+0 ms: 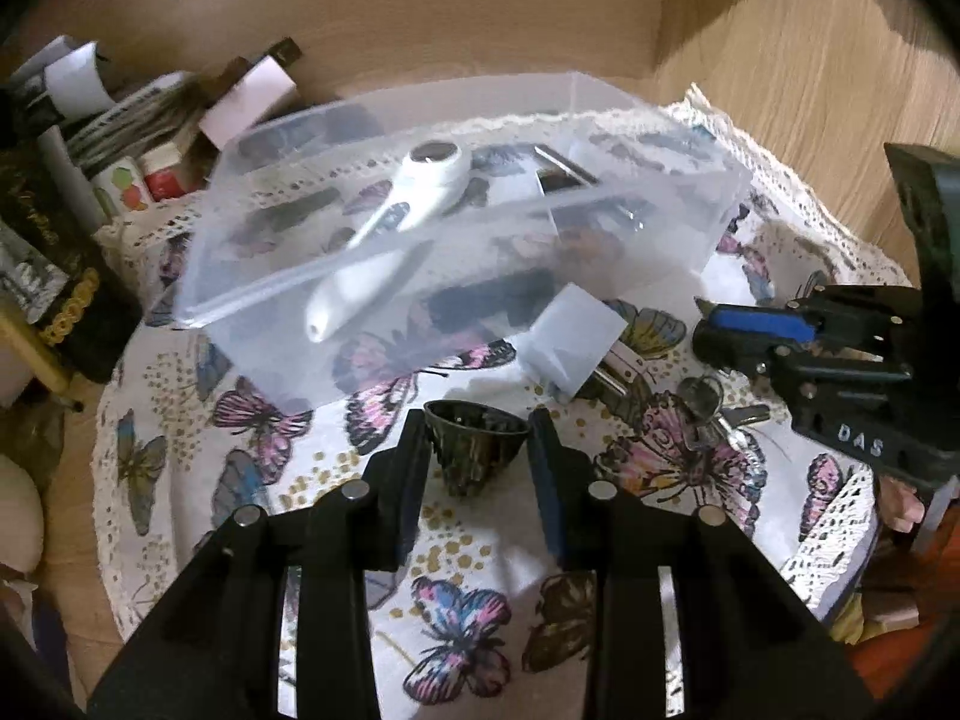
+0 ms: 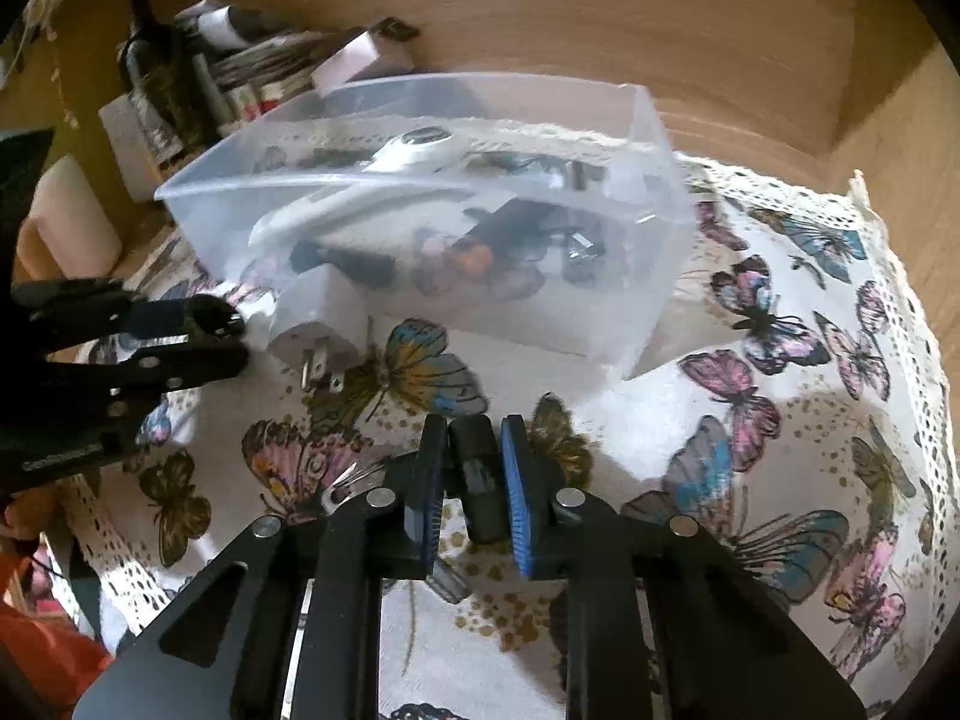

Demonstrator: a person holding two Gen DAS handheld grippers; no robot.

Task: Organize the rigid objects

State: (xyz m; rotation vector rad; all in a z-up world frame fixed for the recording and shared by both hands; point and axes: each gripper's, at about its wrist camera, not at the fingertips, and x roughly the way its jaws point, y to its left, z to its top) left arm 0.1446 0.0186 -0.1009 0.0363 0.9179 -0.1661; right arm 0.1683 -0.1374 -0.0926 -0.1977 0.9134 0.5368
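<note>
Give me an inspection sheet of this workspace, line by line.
Surface: butterfly-print tablecloth with a lace edge, on a wooden top.
Job's things: clear plastic bin holds a white handheld device and dark items; white plug adapter lies outside it, beside keys.
Clutter: bottles, small jars and papers behind the bin on the left.
Grippers: left claw shut on a small dark fluted cup; right claw shut on a dark block-shaped object.
Cables: nothing seen.
Surroundings: wooden wall panels.
</note>
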